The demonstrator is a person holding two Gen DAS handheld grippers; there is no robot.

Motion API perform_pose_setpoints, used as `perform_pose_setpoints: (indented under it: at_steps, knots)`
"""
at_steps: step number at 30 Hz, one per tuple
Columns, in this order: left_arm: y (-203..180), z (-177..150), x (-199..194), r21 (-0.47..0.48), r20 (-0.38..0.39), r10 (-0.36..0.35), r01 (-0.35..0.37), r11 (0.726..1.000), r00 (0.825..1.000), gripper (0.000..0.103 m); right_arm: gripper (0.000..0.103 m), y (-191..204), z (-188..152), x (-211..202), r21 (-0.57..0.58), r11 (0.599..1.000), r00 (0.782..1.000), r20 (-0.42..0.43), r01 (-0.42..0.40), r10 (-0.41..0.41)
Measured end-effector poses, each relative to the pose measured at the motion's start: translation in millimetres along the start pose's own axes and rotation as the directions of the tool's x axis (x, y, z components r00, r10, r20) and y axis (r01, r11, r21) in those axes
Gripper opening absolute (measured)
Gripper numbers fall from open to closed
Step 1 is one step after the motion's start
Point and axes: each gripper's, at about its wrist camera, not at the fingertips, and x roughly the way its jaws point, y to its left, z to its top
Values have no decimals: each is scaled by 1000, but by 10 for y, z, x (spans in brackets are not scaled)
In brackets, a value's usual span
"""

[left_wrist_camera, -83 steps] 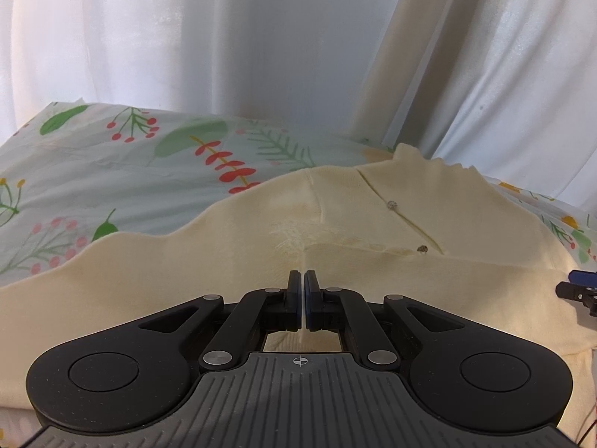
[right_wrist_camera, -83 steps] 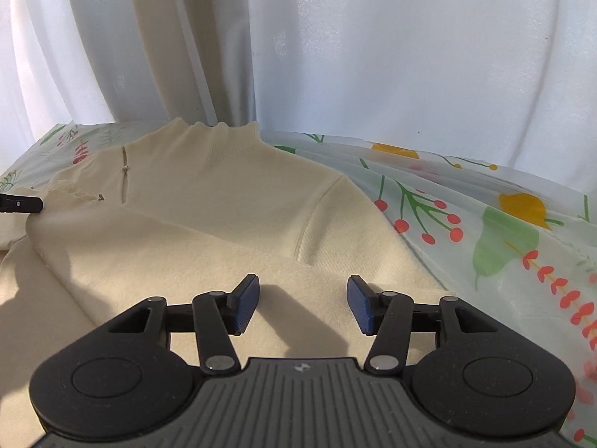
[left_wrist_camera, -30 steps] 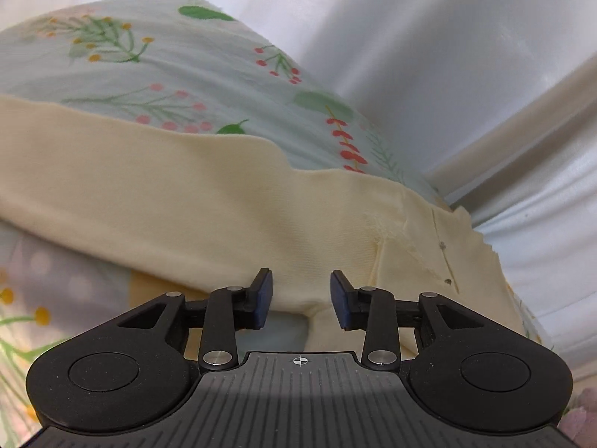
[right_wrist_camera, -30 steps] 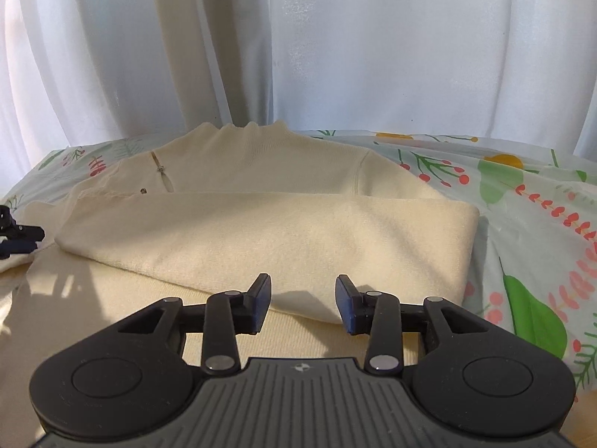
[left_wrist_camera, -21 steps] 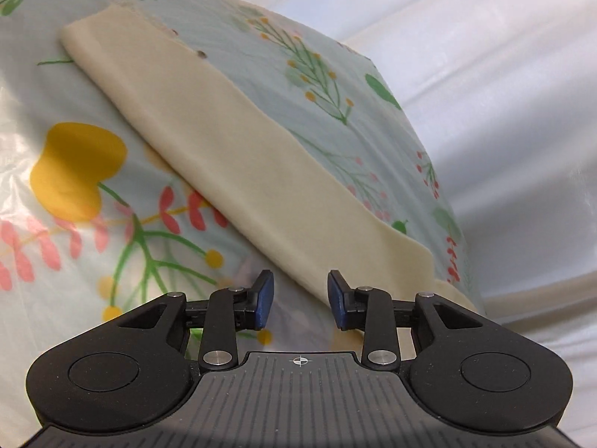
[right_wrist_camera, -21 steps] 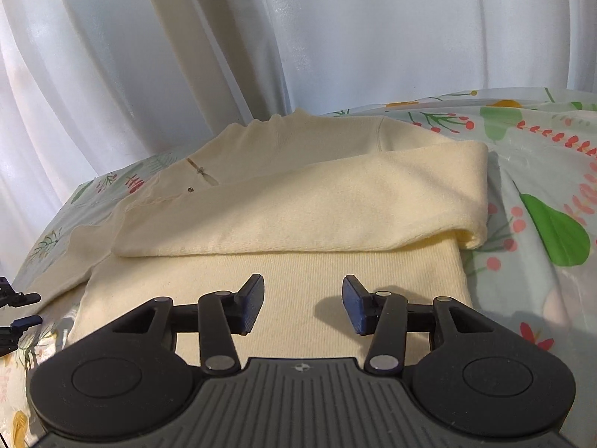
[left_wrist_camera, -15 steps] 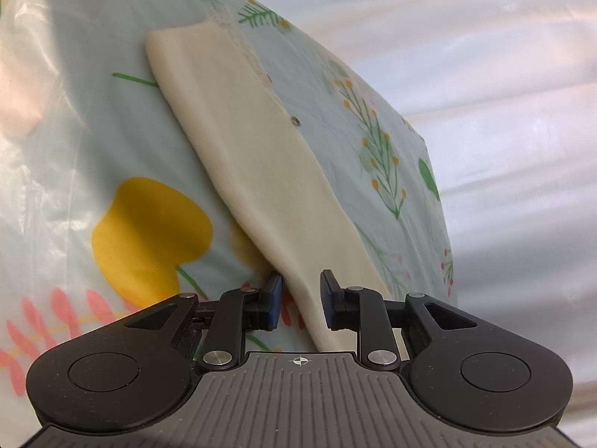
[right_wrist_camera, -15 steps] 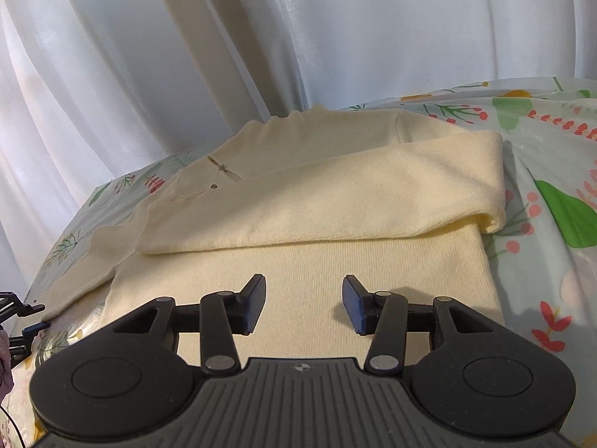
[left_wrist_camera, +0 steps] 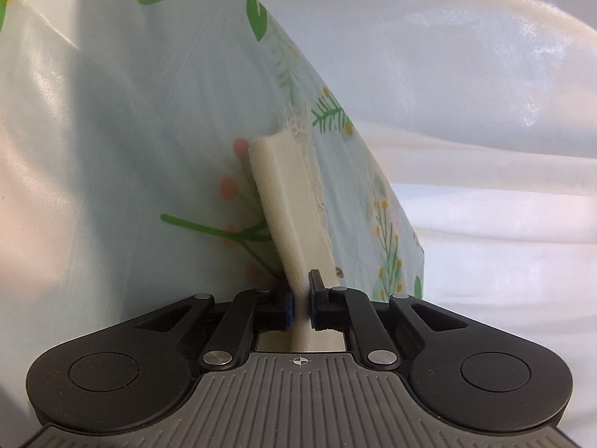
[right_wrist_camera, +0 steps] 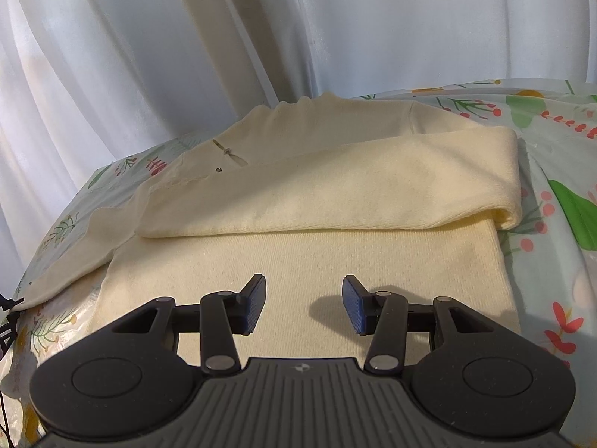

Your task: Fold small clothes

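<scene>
A cream sweater point(right_wrist_camera: 335, 261) lies flat on the floral cloth, its right sleeve point(right_wrist_camera: 354, 186) folded across the chest. Its left sleeve point(right_wrist_camera: 74, 257) stretches out to the left. In the left wrist view that left sleeve point(left_wrist_camera: 287, 201) runs edge-on away from me, cuff at the far end. My left gripper point(left_wrist_camera: 301, 298) is closing its jaws on this sleeve, and the pads press the fabric from both sides. My right gripper point(right_wrist_camera: 304, 302) hovers open over the sweater's lower body with nothing between its fingers.
A pale floral plastic tablecloth point(right_wrist_camera: 559, 261) covers the surface and appears steeply tilted in the left wrist view as the tablecloth point(left_wrist_camera: 112, 149). White curtains point(right_wrist_camera: 298, 37) hang close behind the table's far edge.
My left gripper swung out along the left sleeve towards its cuff, rolled over, and its jaws closed onto the fabric. The right gripper shifted slightly over the sweater body and stayed open.
</scene>
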Motion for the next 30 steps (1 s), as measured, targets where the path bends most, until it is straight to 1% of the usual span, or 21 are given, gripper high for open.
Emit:
perform_pose_setpoints:
  at_steps: [2,4,6,8,9,11,12,13,14,15,16,17,18,19,20,21,22,23,24,27,30]
  knots:
    - [-57,-7,4,50,7,19,-19,999,1000,9,46,2,-12,23,-7,1000,1000,-6,-3,3]
    - [-231,-111,-41,188,41,42,-49,981,998,9,46,0,-29,41,-16,1000,1000,-9,0,0]
    - [-459,-287,-114,330,62,14,-34,943,998,8,46,-18,-34,52,-15,1000,1000,-11,5,-5]
    - [-761,-592,-220,479,44,-58,30,877,997,8,46,-44,-39,48,-7,1000,1000,-10,9,-9]
    - [-954,-830,-281,571,15,-100,73,818,995,8,46,-57,-40,45,-3,1000,1000,-8,12,-12]
    - [-1247,-1280,-376,696,-60,-164,159,700,985,8,46,-92,-36,30,6,1000,1000,-2,17,-17]
    - [-1374,-1570,-420,750,-120,-198,220,624,973,8,46,-103,-34,21,9,1000,1000,1,17,-17]
    - [-1498,-1904,-469,794,-196,-223,288,535,955,8,46,-120,-30,3,13,1000,1000,7,18,-18]
    - [-1580,-2203,-498,821,-263,-229,342,457,937,9,46,-131,-28,-10,17,1000,1000,13,19,-19]
    - [-1648,-2551,-496,839,-336,-216,395,375,917,9,46,-148,-21,-30,22,1000,1000,17,18,-19]
    - [-1668,-2827,-475,845,-386,-192,429,318,902,11,46,-160,-20,-47,26,1000,1000,20,17,-17]
    - [-1663,-3069,-434,849,-423,-159,452,275,892,15,46,-172,-18,-61,30,999,1000,23,16,-16]
    - [-1619,-3407,-351,848,-477,-94,486,213,874,18,46,-184,-17,-75,32,999,1000,25,14,-14]
    - [-1569,-3595,-291,845,-505,-50,505,175,862,27,46,-199,-16,-91,33,999,1000,28,13,-14]
    - [-1485,-3802,-218,850,-514,8,507,144,858,32,46,-210,-17,-103,33,999,999,29,15,-16]
    - [-1381,-3954,-189,862,-501,65,490,132,863,30,46,-221,-18,-115,34,999,999,29,16,-17]
    - [-1287,-4047,-161,868,-492,103,479,129,865,28,46,-240,-12,-126,36,999,999,29,15,-16]
    - [-1201,-4080,-149,869,-491,119,475,139,863,30,46,-251,-4,-131,37,999,999,29,12,-13]
    - [-1122,-4064,-141,871,-486,125,467,155,865,30,45,-263,15,-131,37,999,999,31,6,-7]
    - [-939,-3910,-134,882,-448,143,411,229,882,33,43,-251,110,-72,43,999,999,28,-33,32]
    - [-800,-3667,-202,878,-425,131,372,302,896,33,43,-156,255,102,52,992,993,18,-116,115]
